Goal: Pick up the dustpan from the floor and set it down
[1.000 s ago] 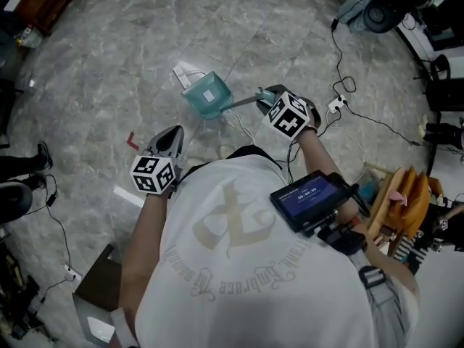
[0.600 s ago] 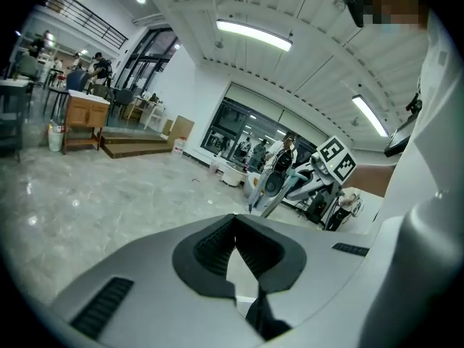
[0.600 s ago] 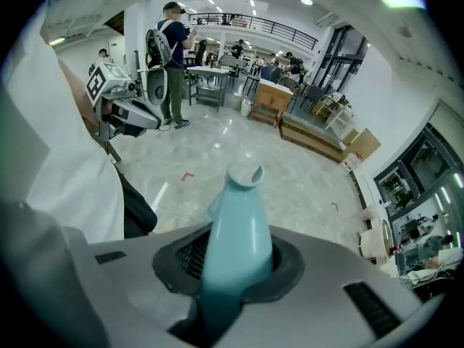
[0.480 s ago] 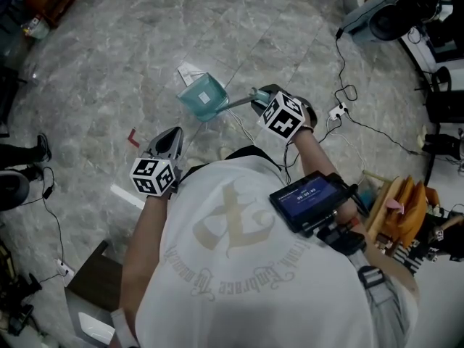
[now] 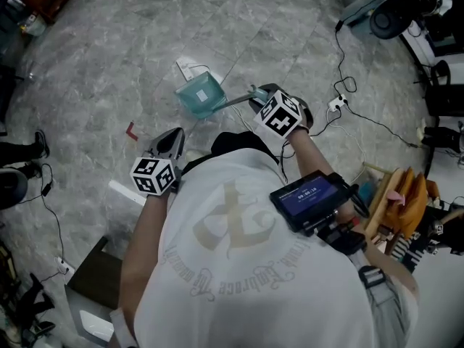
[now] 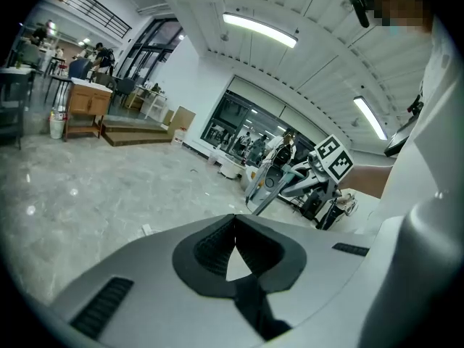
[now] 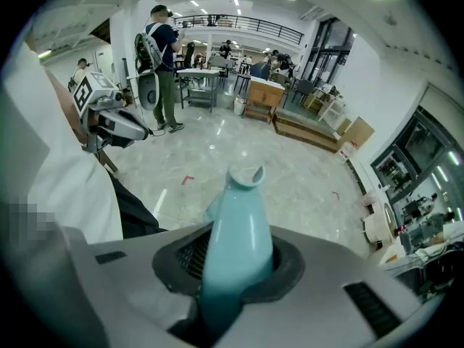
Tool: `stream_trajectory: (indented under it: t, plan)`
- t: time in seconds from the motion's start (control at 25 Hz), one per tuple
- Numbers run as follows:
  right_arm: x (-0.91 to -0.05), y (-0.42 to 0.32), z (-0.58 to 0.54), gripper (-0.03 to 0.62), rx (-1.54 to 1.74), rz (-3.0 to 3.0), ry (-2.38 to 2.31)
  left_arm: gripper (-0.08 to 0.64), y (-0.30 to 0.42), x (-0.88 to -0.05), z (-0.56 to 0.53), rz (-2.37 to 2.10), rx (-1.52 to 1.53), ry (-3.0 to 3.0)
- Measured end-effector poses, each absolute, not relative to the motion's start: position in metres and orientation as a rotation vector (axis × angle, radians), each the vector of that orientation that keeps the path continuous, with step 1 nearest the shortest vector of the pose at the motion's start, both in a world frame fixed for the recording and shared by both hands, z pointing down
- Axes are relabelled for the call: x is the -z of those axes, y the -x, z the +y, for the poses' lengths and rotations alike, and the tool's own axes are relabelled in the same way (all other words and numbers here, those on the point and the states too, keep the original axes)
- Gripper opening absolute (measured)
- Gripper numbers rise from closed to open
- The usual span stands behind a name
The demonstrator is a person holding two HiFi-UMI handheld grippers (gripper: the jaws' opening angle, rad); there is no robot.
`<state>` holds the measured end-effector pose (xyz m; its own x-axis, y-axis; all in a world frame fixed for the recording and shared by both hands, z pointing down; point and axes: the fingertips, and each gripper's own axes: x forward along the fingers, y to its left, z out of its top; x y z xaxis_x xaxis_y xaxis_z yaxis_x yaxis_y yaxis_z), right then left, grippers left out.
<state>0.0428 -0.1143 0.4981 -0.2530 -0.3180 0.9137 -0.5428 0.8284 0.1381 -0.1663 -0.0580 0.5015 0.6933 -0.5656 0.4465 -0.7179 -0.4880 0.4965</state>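
Note:
The teal dustpan (image 5: 201, 95) hangs pan-first over the grey marble floor, its long handle (image 7: 239, 216) running back into my right gripper (image 5: 257, 97). In the right gripper view the jaws are shut on that handle, which sticks out past them with its hooked end (image 7: 245, 175) on top. My left gripper (image 5: 169, 141) is lower left of the pan, apart from it. In the left gripper view its pads (image 6: 217, 246) meet at the tips with nothing between them.
A white paper (image 5: 185, 69) lies on the floor just beyond the pan, a red mark (image 5: 130, 130) to the left. Cables and a power strip (image 5: 335, 105) lie to the right. A person with a backpack (image 7: 162, 56) stands far off beside tables.
My right gripper and the dustpan have drifted a little to the left. The left gripper has barely shifted in the picture. More of the person's dark trousers shows below the pan.

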Motion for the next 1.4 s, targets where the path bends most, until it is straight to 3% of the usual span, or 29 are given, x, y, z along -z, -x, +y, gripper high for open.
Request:
stream_trajectory:
  t: [0.72, 1.4]
  plan:
    - [-0.543, -0.067, -0.094, 0.097, -0.354, -1.773, -0.725, 0.012, 0.174, -0.506, -0.047, -0.98, -0.332, -2.2]
    - [-0.566, -0.157, -0.084, 0.097, -0.464, -1.726, -0.829, 0.012, 0.111, -0.52, -0.074, -0.942, -0.368, -2.15]
